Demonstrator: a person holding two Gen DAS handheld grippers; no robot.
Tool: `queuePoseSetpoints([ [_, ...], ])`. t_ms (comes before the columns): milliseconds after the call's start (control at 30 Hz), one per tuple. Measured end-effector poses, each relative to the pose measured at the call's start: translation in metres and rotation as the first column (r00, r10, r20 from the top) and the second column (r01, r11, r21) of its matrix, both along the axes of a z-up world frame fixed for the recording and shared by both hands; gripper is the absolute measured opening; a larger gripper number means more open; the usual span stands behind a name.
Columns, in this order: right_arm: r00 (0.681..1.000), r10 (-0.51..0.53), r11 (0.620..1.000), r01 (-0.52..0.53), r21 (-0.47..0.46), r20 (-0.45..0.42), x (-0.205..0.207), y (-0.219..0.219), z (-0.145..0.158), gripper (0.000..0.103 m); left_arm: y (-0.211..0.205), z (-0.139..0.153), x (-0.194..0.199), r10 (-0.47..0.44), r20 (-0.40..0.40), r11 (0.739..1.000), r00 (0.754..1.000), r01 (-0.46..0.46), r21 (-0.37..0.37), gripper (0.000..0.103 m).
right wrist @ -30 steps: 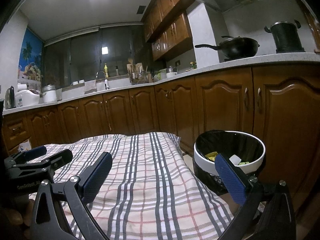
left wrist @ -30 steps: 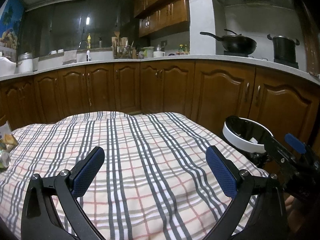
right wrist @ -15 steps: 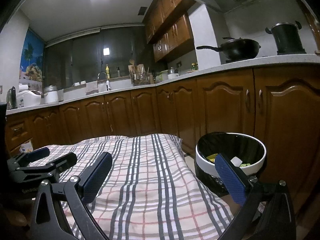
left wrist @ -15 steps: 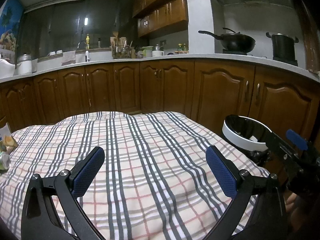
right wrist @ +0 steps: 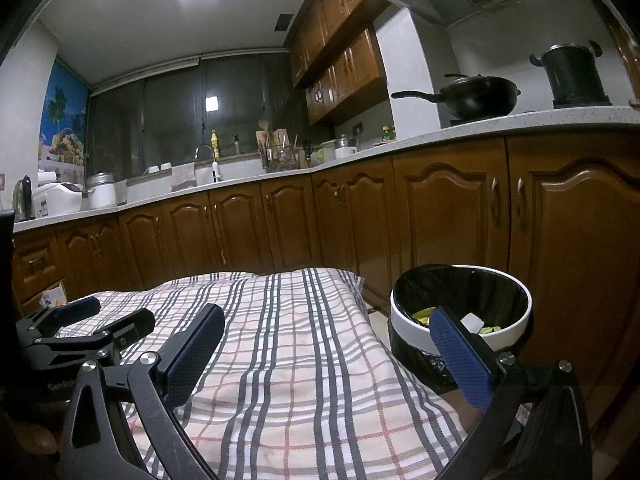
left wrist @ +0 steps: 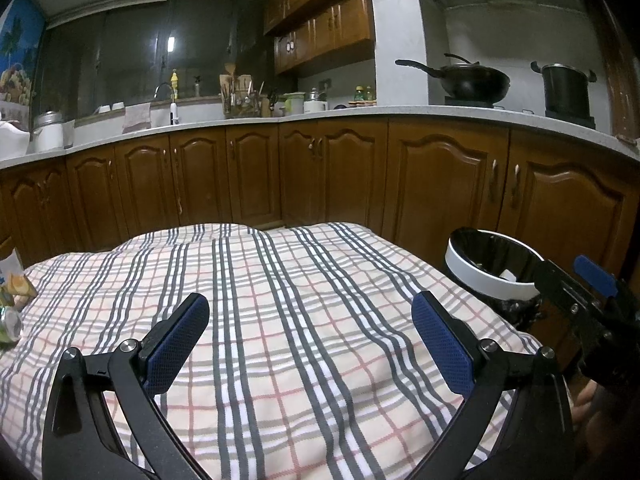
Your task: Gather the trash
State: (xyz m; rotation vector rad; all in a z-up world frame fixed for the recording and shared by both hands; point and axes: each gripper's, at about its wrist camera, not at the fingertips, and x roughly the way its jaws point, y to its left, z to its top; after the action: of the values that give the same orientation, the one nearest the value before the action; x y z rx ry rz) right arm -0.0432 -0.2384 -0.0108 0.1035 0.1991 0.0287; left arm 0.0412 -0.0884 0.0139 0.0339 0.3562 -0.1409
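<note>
A round white bin (right wrist: 460, 312) lined with a black bag stands on the floor right of the plaid-covered surface (right wrist: 300, 360); yellow, green and white scraps lie inside it. The left wrist view shows the same bin (left wrist: 490, 270) at the right. My left gripper (left wrist: 312, 328) hangs open over the plaid cloth (left wrist: 260, 300), nothing between its blue pads. My right gripper (right wrist: 326, 340) is open too, empty, its right finger overlapping the bin's rim. Crumpled wrappers and a can (left wrist: 10, 304) lie at the cloth's far left edge.
Brown cabinets (left wrist: 320, 176) under a pale counter wrap around the back and right. A wok (left wrist: 472, 80) and a pot (left wrist: 566, 90) sit on the stove, a sink tap (left wrist: 166, 98) and utensils further left. A rice cooker (right wrist: 58, 198) stands at the left.
Both grippers have stayed open and empty. The views shifted only slightly, and the right gripper rose a little beside the bin.
</note>
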Motion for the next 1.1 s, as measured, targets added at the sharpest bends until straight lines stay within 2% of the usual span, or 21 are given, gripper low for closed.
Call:
queuePoseSetpoints([
  [567, 1.000, 0.002, 1.000, -0.002, 0.004, 0.003, -0.0011, 0.0010, 0.0008, 0.103, 0.0009, -0.0005, 0.0010, -0.001, -0.001, 1.000, 1.000, 0.001, 0.001, 0.103],
  [1100, 1.000, 0.004, 1.000, -0.004, 0.019, -0.029, 0.0072, -0.0002, 0.0064, 0.103, 0.0086, -0.0052, 0.0065, -0.007, -0.024, 1.000, 1.000, 0.007, 0.000, 0.103],
])
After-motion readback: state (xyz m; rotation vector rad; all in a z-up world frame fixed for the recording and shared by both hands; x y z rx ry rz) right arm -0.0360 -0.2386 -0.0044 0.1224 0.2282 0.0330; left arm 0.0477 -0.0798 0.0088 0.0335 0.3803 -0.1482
